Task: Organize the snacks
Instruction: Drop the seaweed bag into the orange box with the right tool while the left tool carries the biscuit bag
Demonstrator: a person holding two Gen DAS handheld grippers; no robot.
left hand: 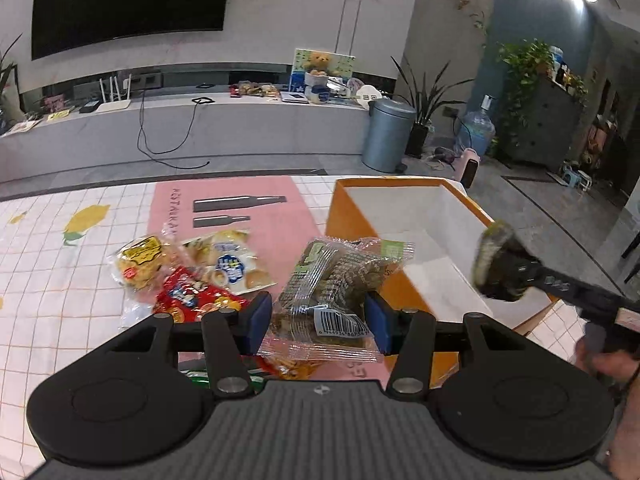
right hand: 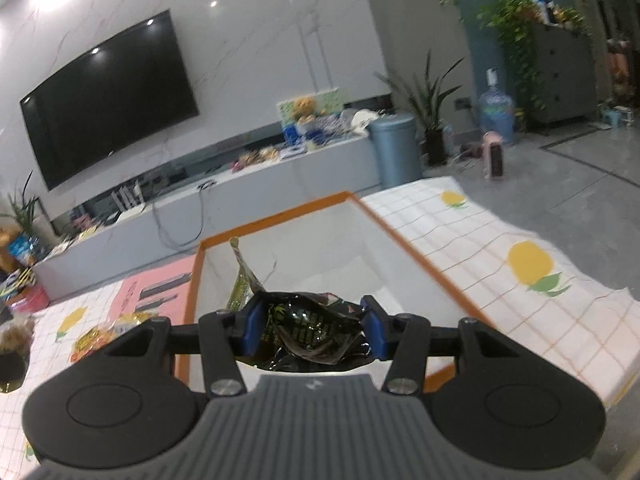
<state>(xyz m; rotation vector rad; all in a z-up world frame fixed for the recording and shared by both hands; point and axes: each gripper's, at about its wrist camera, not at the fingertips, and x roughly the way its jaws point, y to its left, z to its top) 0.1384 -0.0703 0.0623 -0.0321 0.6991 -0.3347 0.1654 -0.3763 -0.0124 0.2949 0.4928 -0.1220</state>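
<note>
My left gripper (left hand: 318, 316) is shut on a clear packet of green snack (left hand: 332, 280) with a barcode, held just left of the orange box (left hand: 352, 216). My right gripper (right hand: 314, 326) is shut on a crumpled black and green packet (right hand: 312, 328) and holds it over the white inside of the orange box (right hand: 276, 216). The right gripper also shows in the left wrist view (left hand: 496, 264), over the box. A pile of snack packets (left hand: 184, 272), yellow, white and red, lies on the table left of my left gripper.
The table has a white checked cloth with lemon prints (right hand: 528, 264) and a pink mat (left hand: 240, 216). Another packet (left hand: 296, 368) lies under my left gripper. A grey bin (left hand: 388, 136), plants and a TV bench stand beyond the table.
</note>
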